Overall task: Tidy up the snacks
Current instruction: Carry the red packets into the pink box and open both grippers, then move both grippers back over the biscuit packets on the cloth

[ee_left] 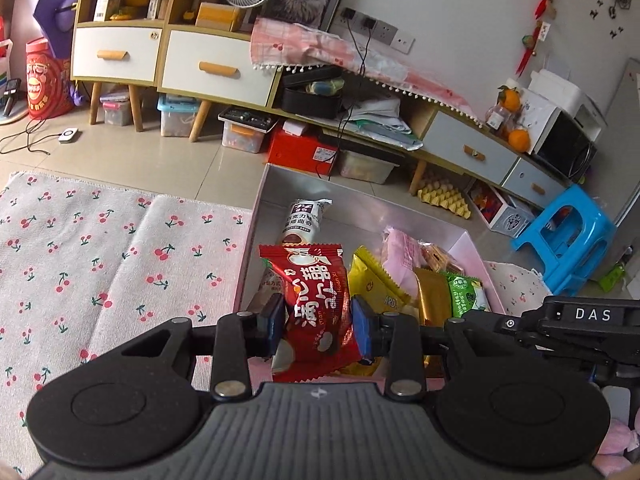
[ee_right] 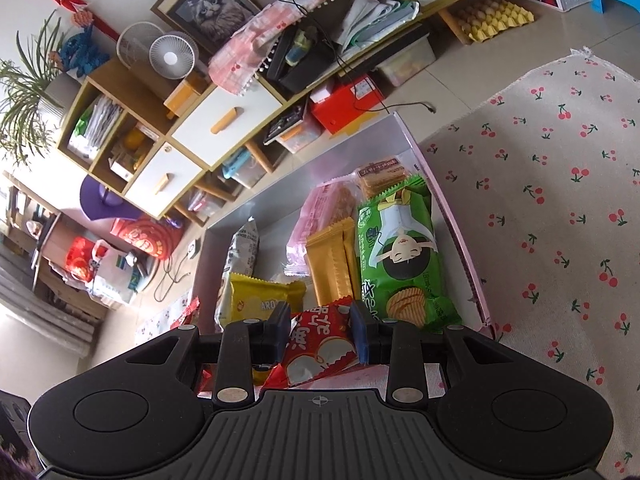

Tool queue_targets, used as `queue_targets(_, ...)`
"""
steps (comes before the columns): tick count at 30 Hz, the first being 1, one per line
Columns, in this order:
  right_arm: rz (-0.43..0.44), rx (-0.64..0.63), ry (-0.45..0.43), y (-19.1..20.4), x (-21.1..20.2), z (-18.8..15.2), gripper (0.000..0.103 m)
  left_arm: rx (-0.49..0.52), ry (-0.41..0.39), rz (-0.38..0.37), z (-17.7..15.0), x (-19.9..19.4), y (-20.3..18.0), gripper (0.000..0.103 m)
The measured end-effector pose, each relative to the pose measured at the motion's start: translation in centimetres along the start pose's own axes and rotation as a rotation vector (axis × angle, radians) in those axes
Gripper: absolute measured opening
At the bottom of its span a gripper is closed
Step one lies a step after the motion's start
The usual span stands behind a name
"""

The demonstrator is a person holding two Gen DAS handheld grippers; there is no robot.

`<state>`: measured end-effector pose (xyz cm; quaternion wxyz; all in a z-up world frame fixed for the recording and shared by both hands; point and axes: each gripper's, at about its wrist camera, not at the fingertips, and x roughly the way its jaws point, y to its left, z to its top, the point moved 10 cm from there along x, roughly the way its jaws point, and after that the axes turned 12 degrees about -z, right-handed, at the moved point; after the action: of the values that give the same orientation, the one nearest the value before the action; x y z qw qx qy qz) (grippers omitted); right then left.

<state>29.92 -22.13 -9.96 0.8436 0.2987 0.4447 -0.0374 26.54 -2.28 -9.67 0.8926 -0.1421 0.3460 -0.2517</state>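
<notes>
Cherry-print cloth covers the bench, and a pink box of snacks sits on it. From the left, the left gripper has its fingers closed on a red snack pack, held over the near edge of the box. A yellow pack lies beside it. The right gripper squeezes another red pack there too. A green chip bag lies along the box's right edge.
</notes>
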Motion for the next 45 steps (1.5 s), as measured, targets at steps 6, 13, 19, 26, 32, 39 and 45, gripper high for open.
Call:
queue_targets(6,-0.001,0.006,-0.020,-0.1,-0.2,0.2,0.035,0.094,-0.001,0.058,-0.1,0.3,-0.3,0.035)
queue_targets(13,-0.004,0.016,-0.019,-0.1,-0.4,0.3,0.059,0.096,-0.006,0.058,0.0,-0.1,-0.4,0.066)
queue_targets(19,-0.005,0.010,-0.019,0.1,-0.6,0.2,0.067,0.083,0.020,0.028,-0.2,-0.1,-1.2,0.076)
queue_targets(26,-0.046,-0.036,-0.020,0.2,-2.4,-0.4,0.073,0.038,0.024,-0.006,-0.4,-1.8,-2.5,0.094)
queue_targets(32,-0.093,-0.048,0.002,-0.4,-4.4,-1.1,0.084,0.032,0.086,0.009,-1.2,-2.6,-3.1,0.099)
queue_targets(39,-0.089,-0.066,0.005,-0.7,-6.9,-2.0,0.085,0.029,0.116,0.057,-1.8,-4.4,-2.9,0.102)
queue_targets(45,-0.114,-0.096,0.041,-0.8,-8.2,-3.6,0.085,-0.006,0.170,0.110,-3.2,-5.8,-2.3,0.102)
